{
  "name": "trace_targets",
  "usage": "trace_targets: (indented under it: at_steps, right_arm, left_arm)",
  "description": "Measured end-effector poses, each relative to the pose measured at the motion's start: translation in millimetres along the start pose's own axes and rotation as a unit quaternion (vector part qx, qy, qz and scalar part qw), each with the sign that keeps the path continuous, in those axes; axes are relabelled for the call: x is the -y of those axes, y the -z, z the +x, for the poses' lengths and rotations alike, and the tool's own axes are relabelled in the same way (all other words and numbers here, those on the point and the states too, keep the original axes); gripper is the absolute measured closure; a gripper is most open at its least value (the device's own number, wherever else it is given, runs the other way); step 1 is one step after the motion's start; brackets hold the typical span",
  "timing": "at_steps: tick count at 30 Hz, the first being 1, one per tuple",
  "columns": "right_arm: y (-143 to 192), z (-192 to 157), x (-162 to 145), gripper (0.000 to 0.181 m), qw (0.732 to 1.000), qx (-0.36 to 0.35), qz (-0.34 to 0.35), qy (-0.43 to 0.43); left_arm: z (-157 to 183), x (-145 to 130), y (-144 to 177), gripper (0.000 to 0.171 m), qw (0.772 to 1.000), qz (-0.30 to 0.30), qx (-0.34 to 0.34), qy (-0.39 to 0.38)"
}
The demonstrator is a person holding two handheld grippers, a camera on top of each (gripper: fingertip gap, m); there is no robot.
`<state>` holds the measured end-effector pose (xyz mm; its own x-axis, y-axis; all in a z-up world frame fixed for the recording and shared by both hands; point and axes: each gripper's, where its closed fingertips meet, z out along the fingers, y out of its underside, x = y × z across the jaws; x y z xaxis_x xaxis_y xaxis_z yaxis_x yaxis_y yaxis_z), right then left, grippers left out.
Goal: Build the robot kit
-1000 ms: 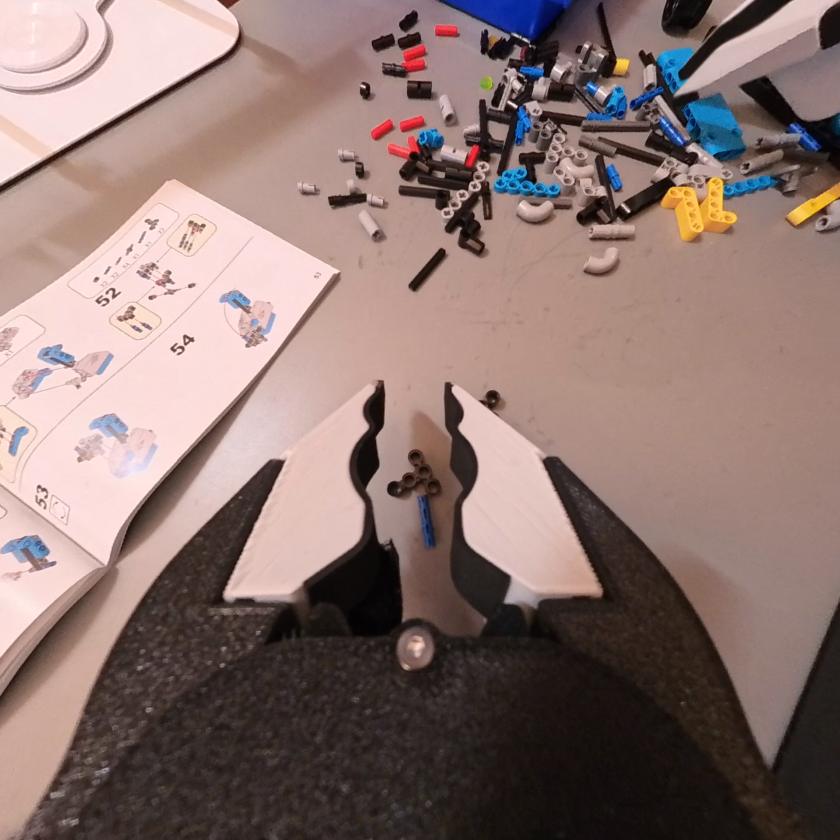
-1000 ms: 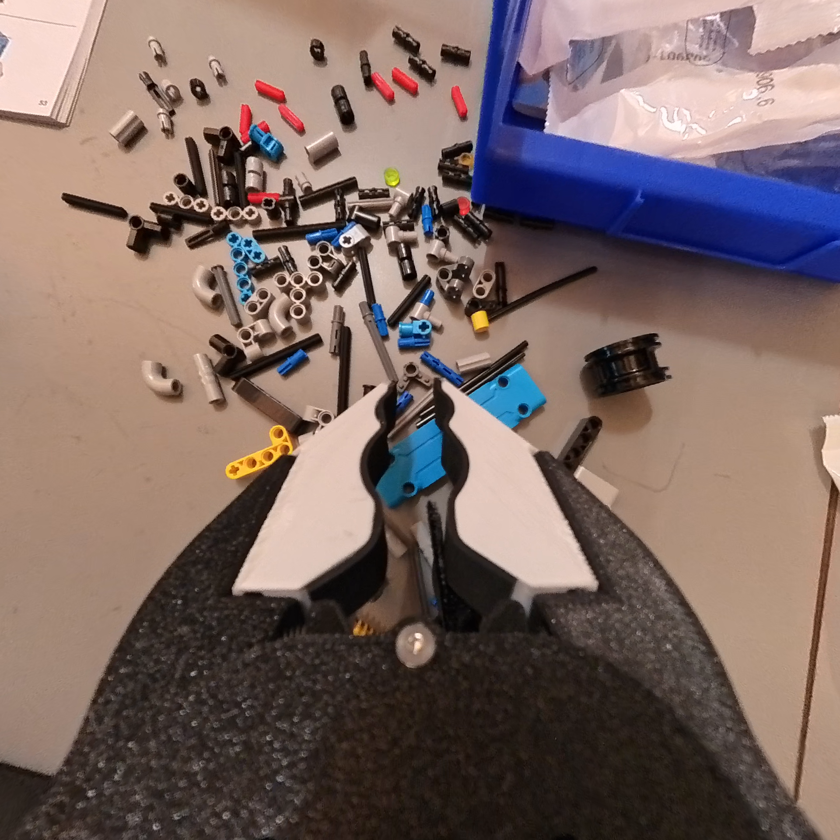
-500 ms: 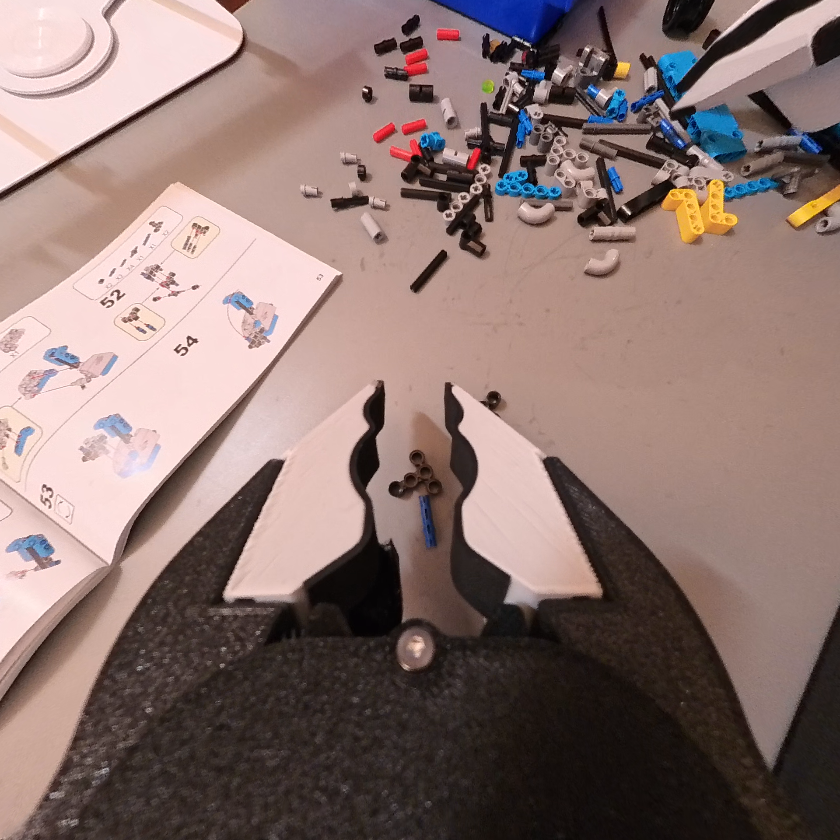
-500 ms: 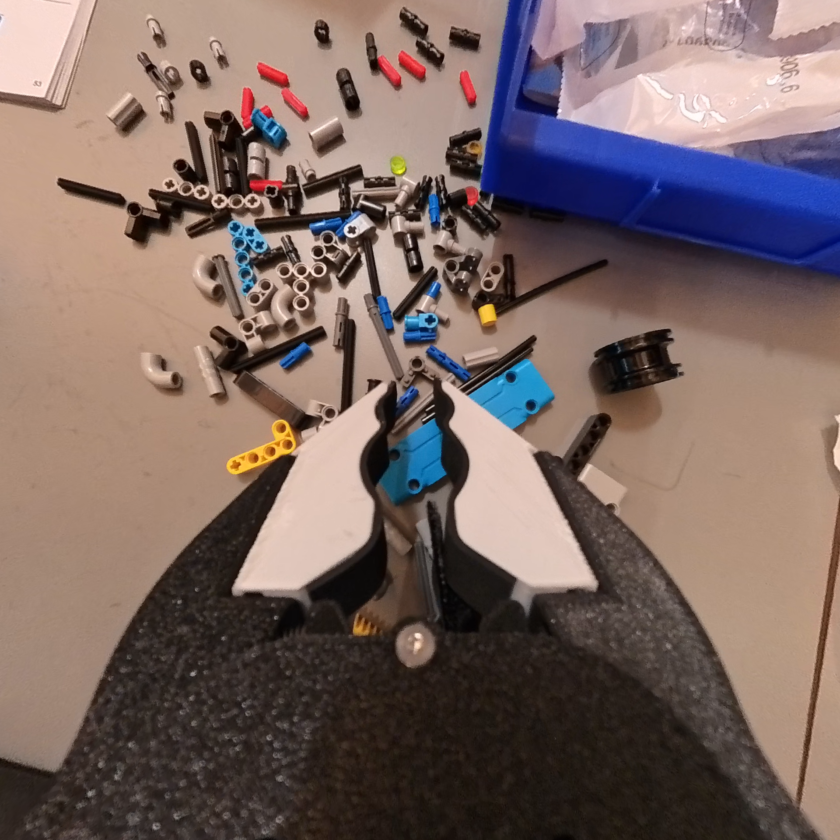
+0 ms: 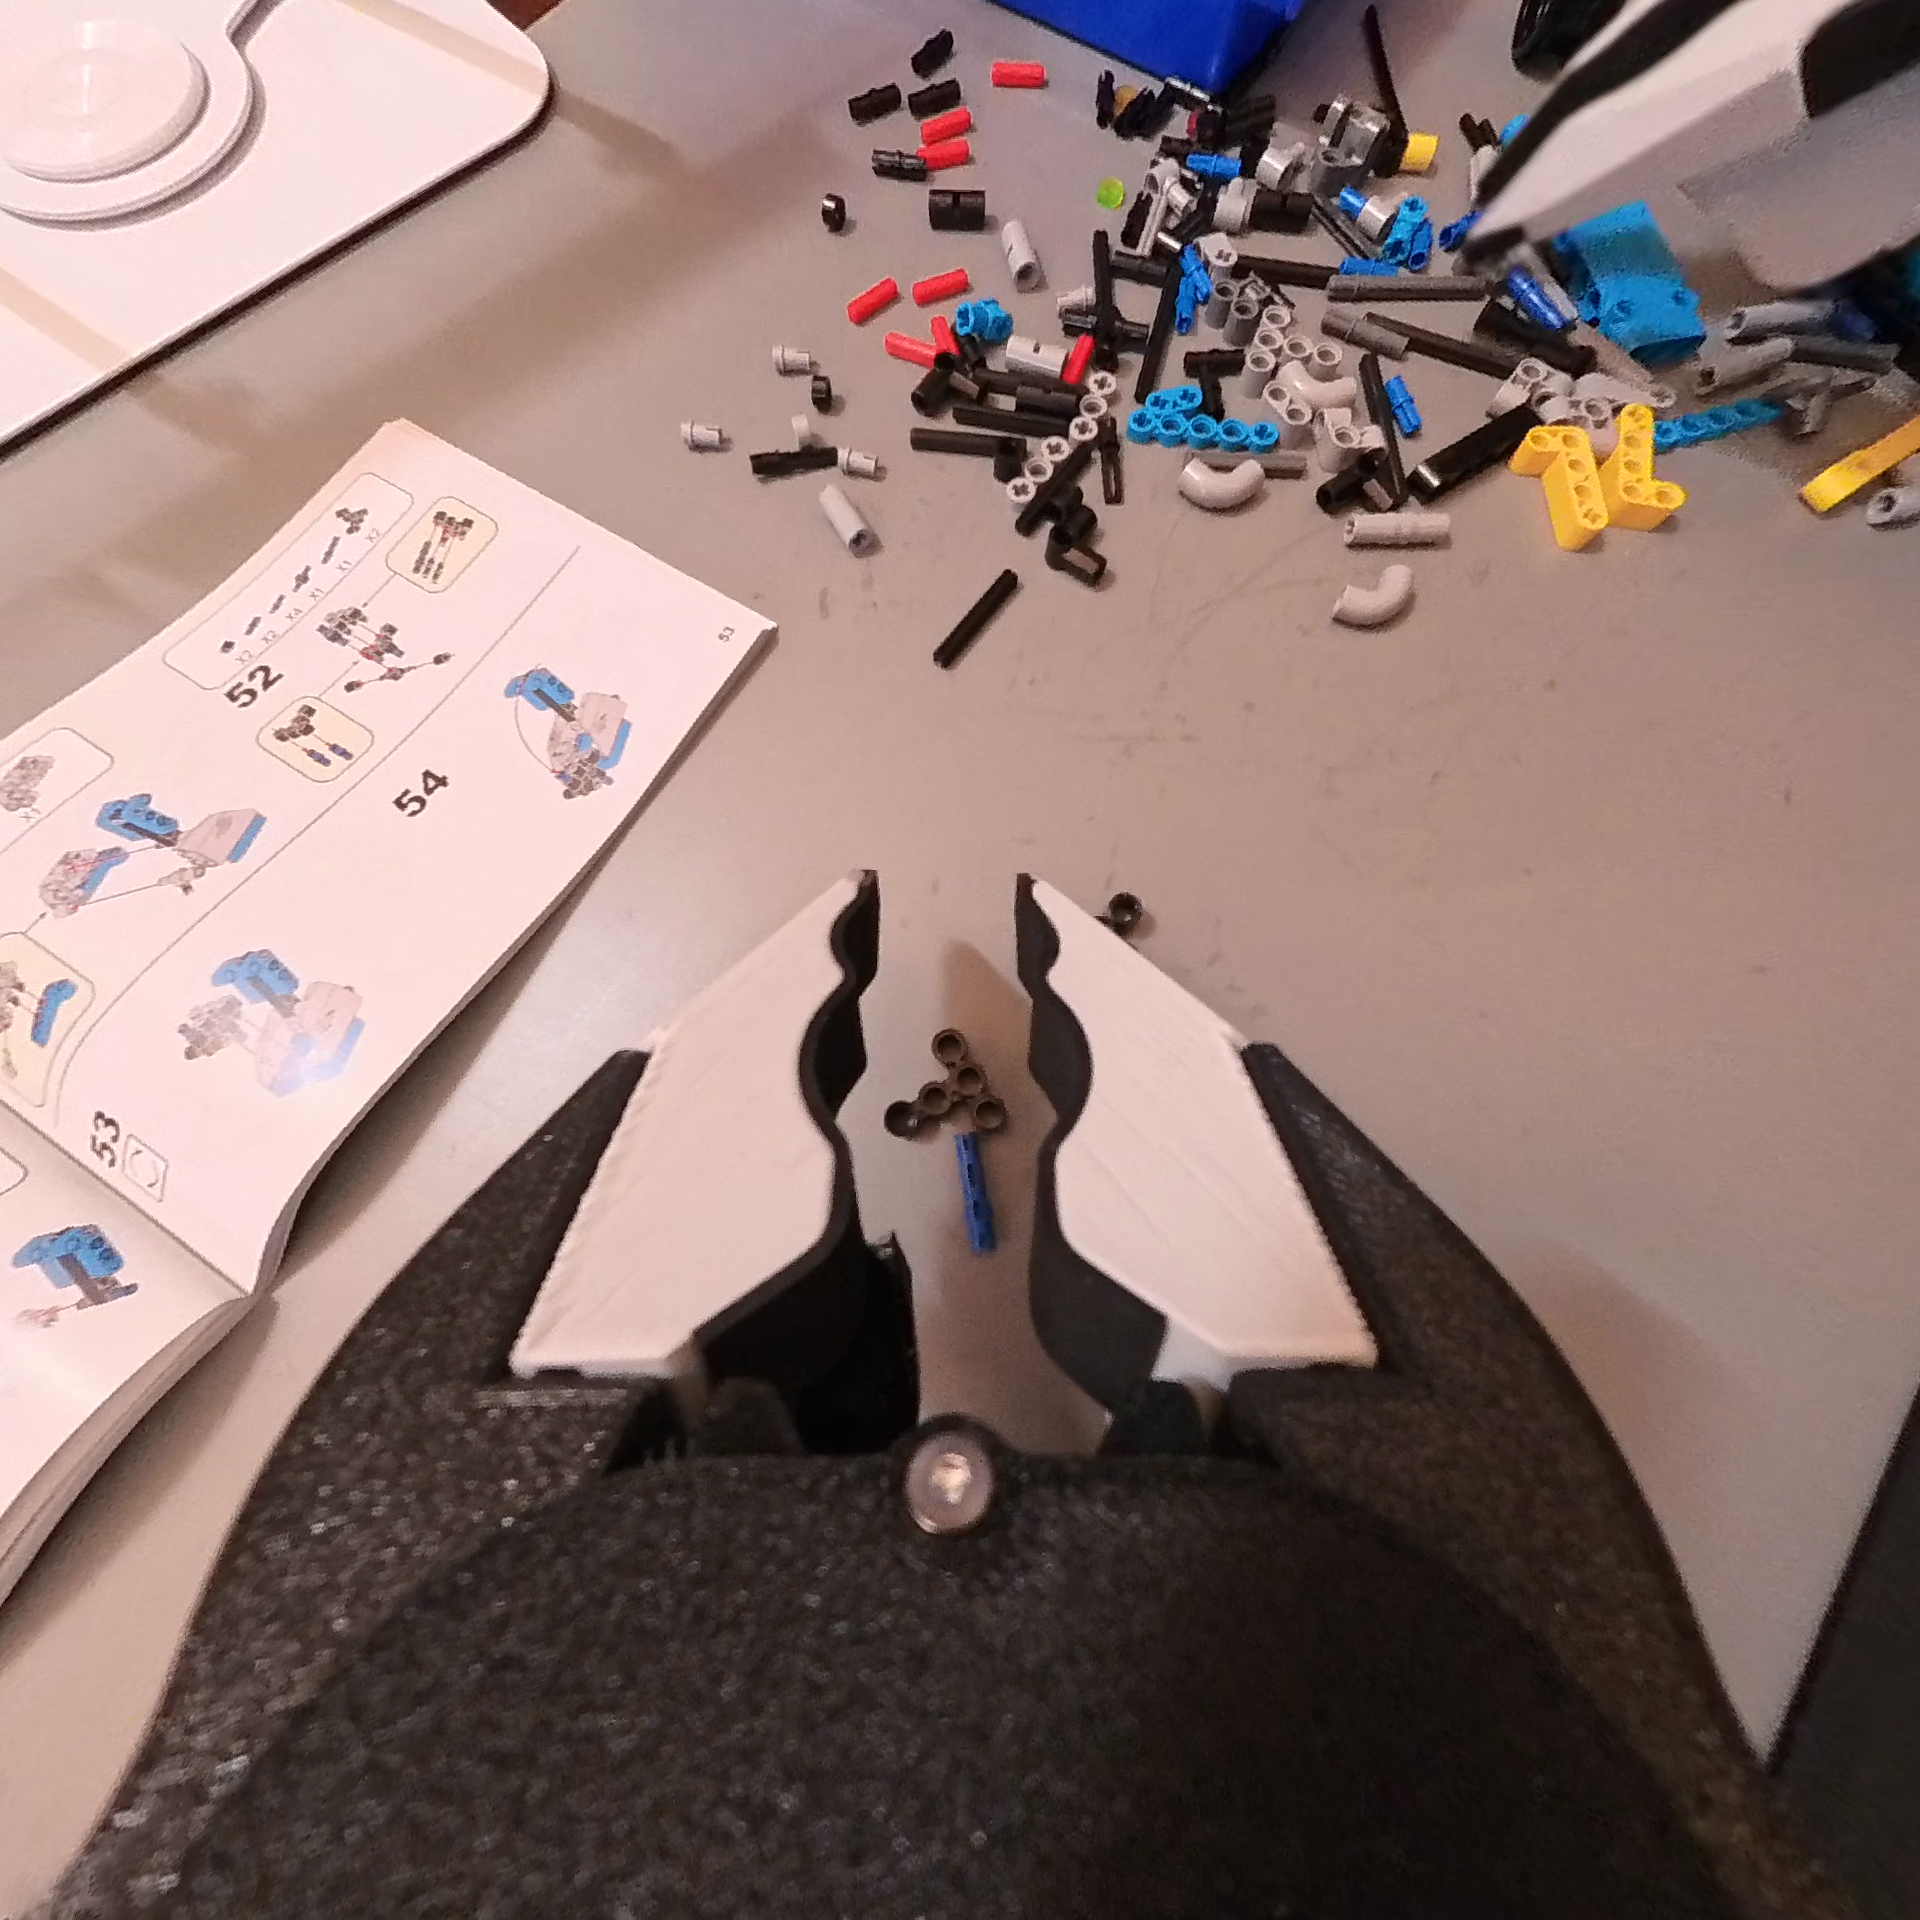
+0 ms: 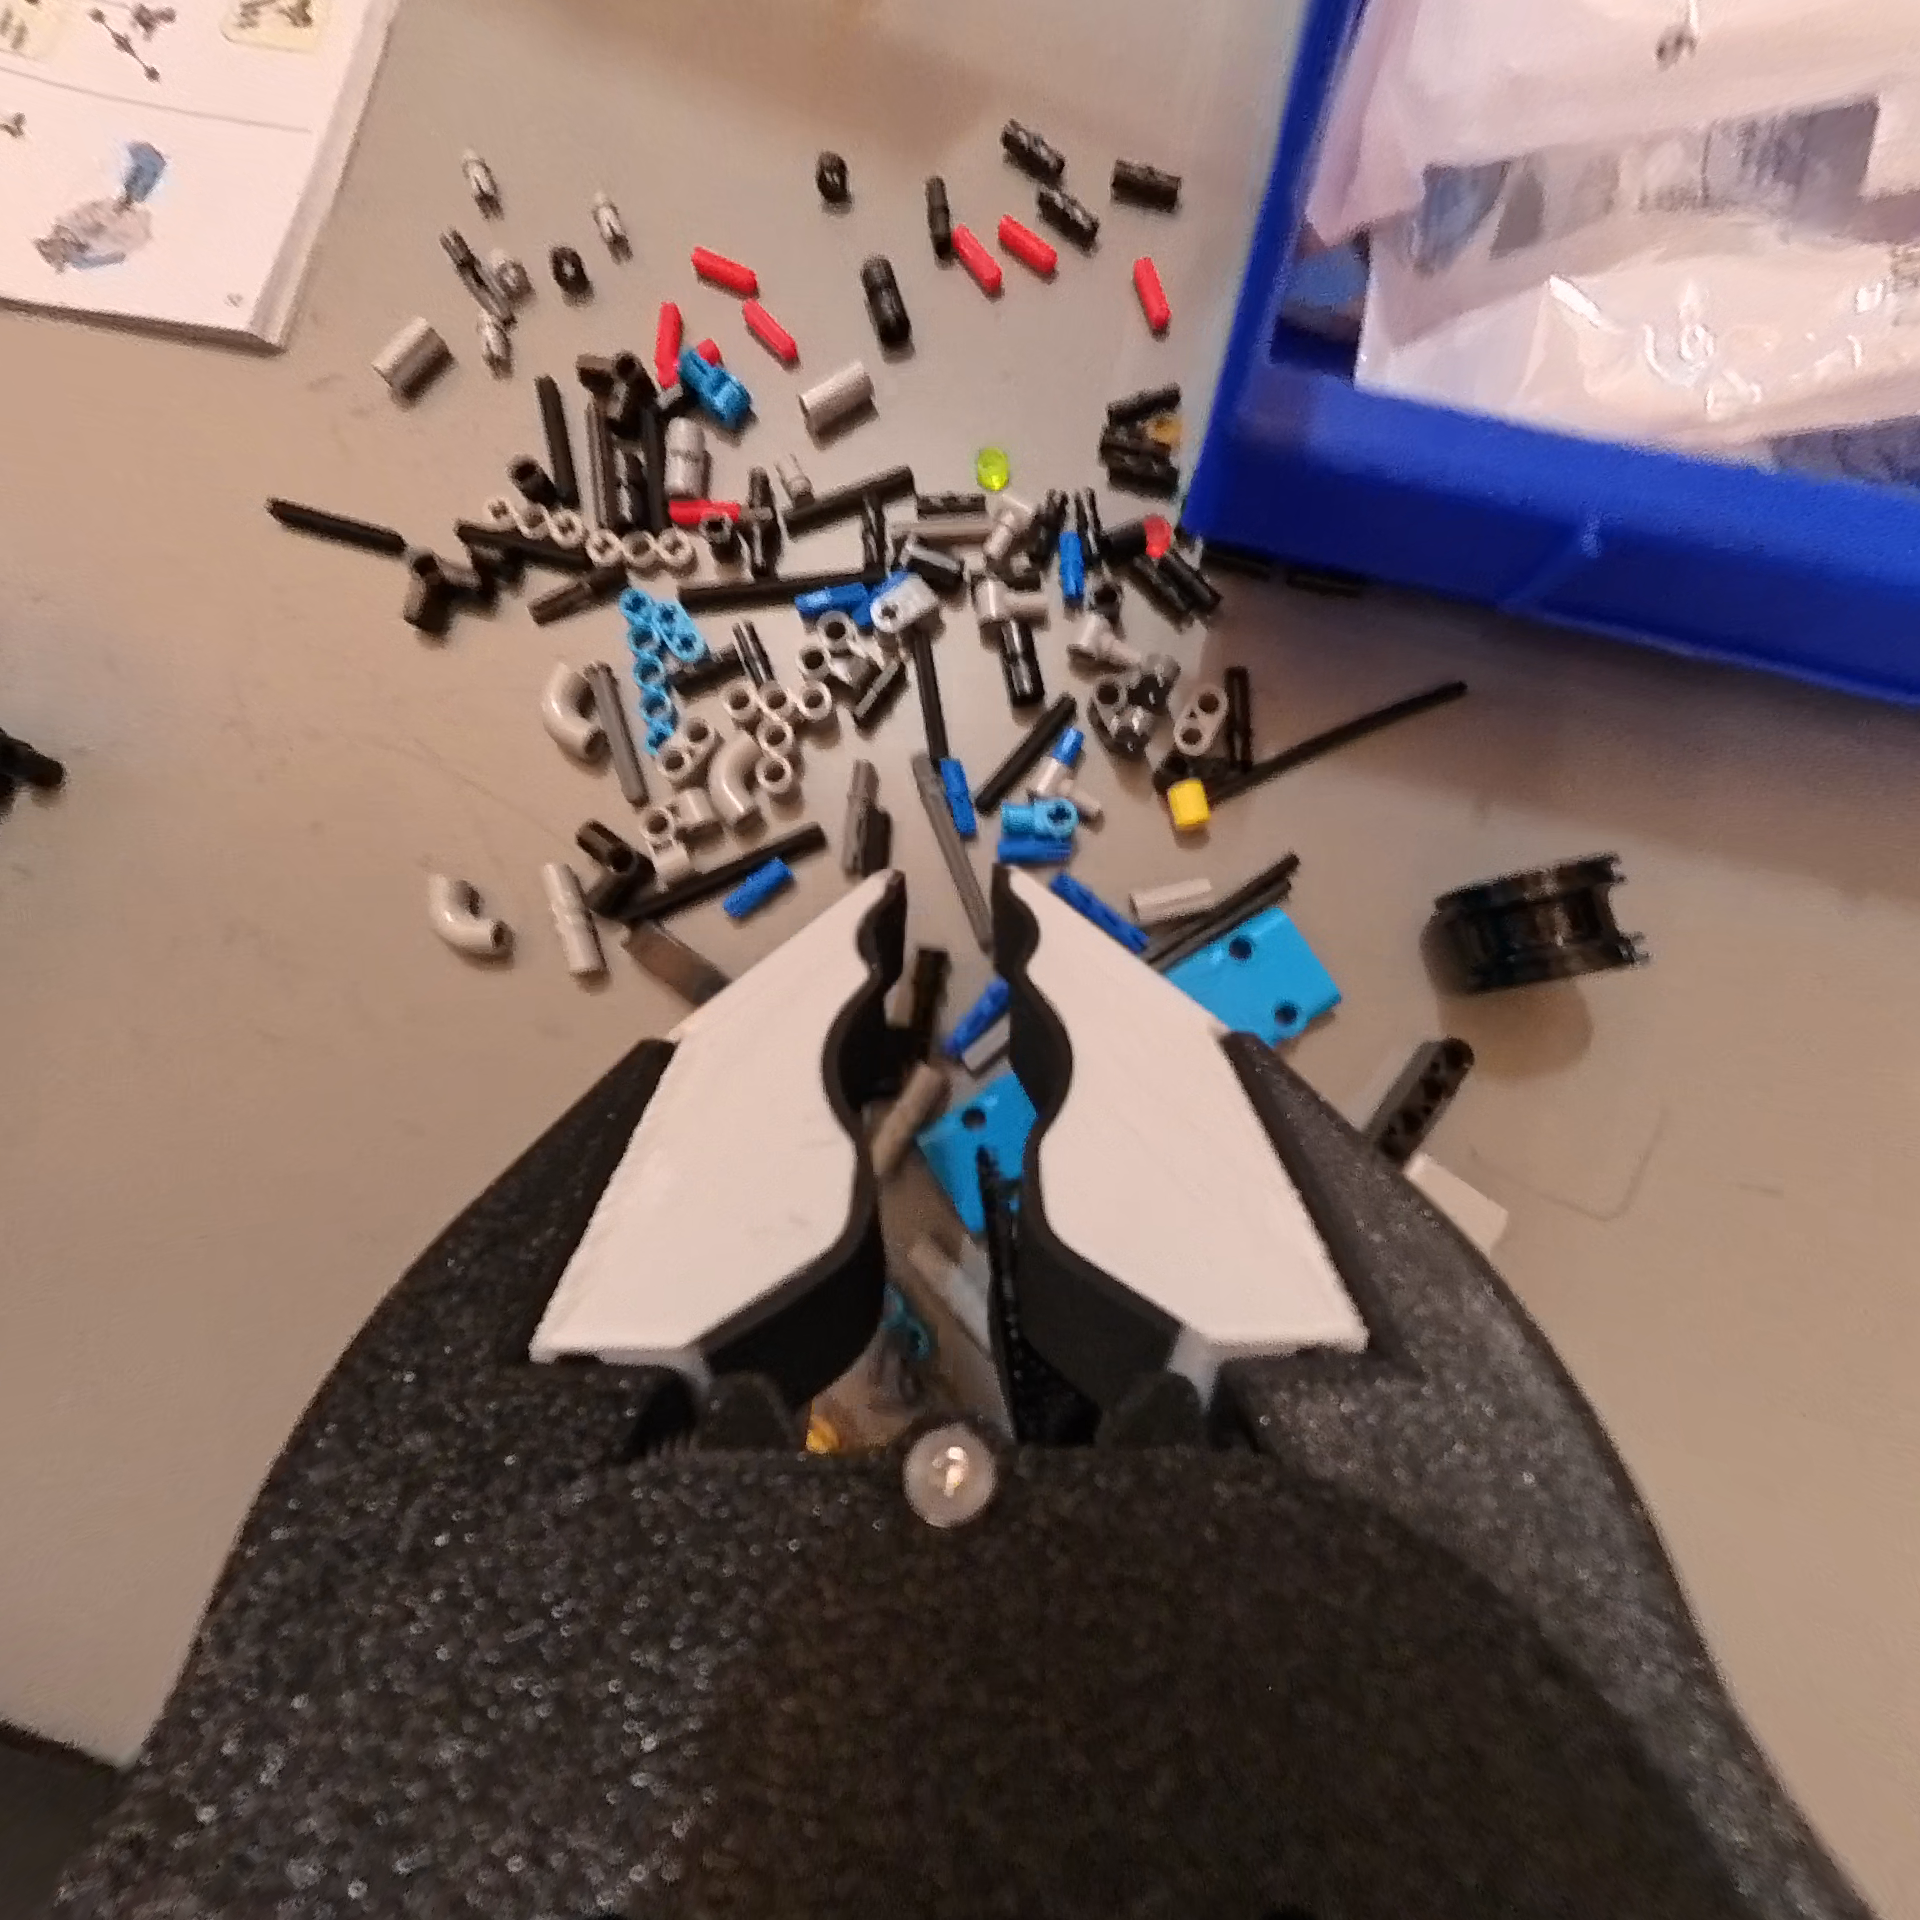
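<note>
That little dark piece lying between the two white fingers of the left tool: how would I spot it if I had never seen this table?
Start at the open instruction booklet on the grey table; just right of it sits the left gripper, its fingers apart. Between them lies the dark three-armed piece, flat, ringed with round holes. A slim blue pin lies just behind it, and no other part shares its shape.

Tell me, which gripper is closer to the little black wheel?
The right gripper. The black wheel lies on the table just off to its right side. The left gripper sits over by the instruction booklet, much farther away.
</note>
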<state>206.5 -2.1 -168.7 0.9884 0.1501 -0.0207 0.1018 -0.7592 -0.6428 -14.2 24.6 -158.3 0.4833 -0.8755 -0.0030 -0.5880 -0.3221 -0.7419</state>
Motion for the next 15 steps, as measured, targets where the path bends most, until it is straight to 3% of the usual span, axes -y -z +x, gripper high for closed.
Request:
trace_targets:
  at_steps: [6, 10, 15]
  right_arm:
    - [-28, -24, 59, 0.164, 0.999, 0.015, 0.036, 0.025]
    - [-61, -39, 103, 0.164, 0.999, 0.029, 0.043, -0.008]
    - [-100, -36, 125, 0.164, 1.0, 0.008, 0.017, -0.017]
  left_arm:
    - [-1, 0, 1, 0.146, 1.0, 0.0, 0.003, -0.002]
    - [1, 1, 2, 0.146, 1.0, 0.003, -0.002, 0.0]
    - [4, 6, 7, 0.146, 1.0, 0.014, -0.007, -0.001]
